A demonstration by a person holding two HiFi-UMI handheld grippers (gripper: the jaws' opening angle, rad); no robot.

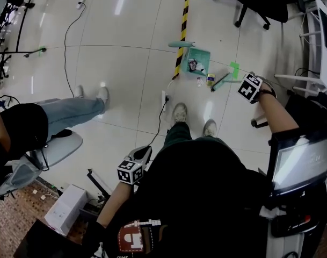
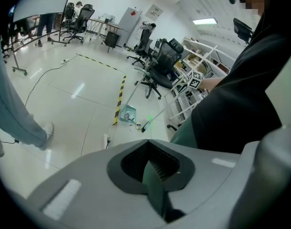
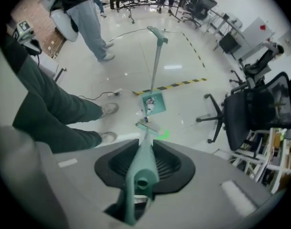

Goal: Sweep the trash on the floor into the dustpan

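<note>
Fingers (image 3: 176, 162) on my right gripper (image 3: 145, 141) clamp the broom (image 3: 140, 168); left gripper (image 2: 146, 141) pinched shut (down at my side), bristles (image 1: 220, 82) near the dustpan (image 1: 198, 58).

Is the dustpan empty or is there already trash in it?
Not empty: trash lies inside the dustpan; another piece sits on the floor beside it.
</note>
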